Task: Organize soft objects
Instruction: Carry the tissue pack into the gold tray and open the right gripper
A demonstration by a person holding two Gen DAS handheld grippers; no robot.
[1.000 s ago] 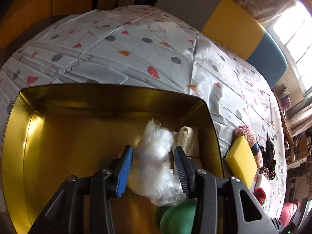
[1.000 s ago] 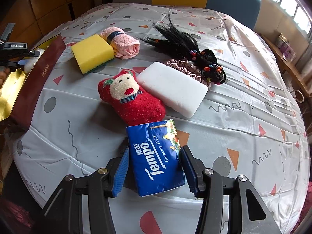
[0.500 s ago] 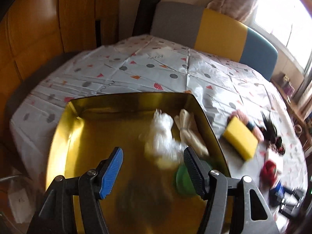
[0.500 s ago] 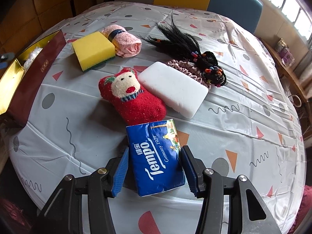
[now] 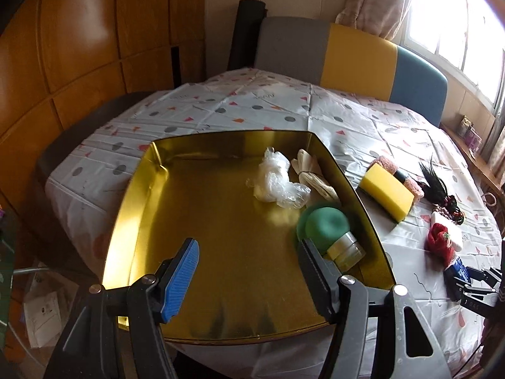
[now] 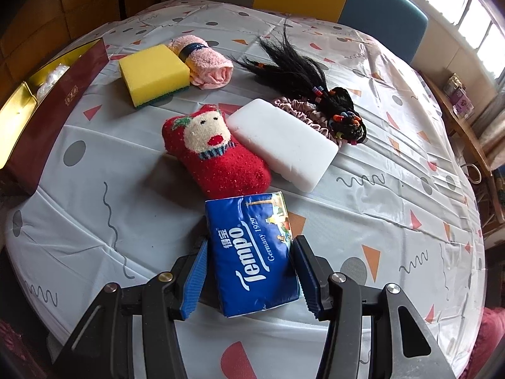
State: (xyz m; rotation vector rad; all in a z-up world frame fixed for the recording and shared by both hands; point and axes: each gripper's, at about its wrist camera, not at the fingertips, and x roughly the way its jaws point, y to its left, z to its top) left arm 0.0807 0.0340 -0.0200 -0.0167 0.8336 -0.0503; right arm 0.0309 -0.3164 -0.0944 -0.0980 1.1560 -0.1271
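1. My left gripper [image 5: 249, 268] hangs over the gold tray [image 5: 139, 189], its jaws just spread wide with nothing between them.
2. The white plastic wad [image 5: 276, 181] lies inside the tray by its right wall.
3. My right gripper [image 6: 249, 276] clamps the blue tissue pack [image 6: 252, 254], right of the tray.

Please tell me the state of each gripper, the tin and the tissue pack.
Left gripper: open, empty, above the tin.
Right gripper: pads astride the tissue pack; contact unclear.
Tin: open, partly filled.
Tissue pack: flat on the table, sealed.
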